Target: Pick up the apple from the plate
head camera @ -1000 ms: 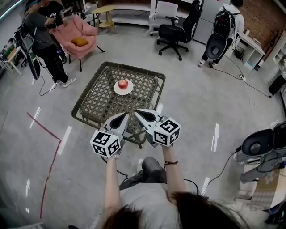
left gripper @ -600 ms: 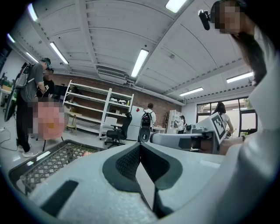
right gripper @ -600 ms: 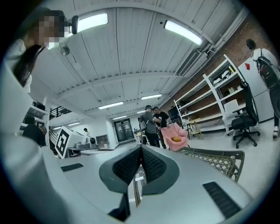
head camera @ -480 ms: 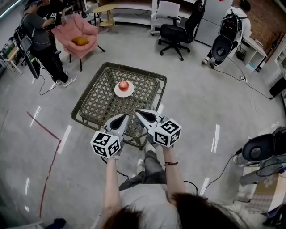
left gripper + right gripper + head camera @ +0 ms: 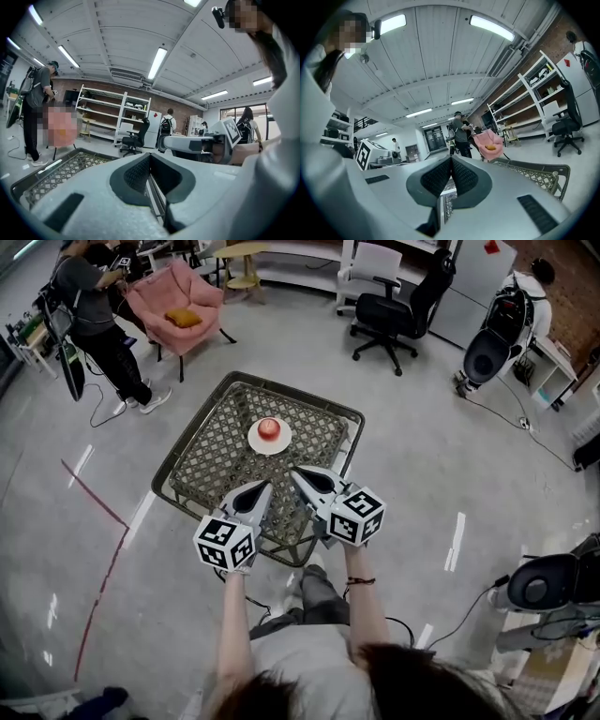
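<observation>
Held left gripper (image 5: 260, 487) and right gripper (image 5: 299, 473) at the near edge of the table (image 5: 211, 460), jaws together and empty, apple (image 5: 270, 428) on its plate (image 5: 255, 441) well apart at twelve o'clock; likely needed jaws spread wide before reaching.

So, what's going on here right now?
A person holds a gripper in each hand at the near edge of the woven table. The left gripper and the right gripper are side by side, both shut and empty. The apple sits on the white plate mid-table, untouched, and neither gripper has reached it.
</observation>
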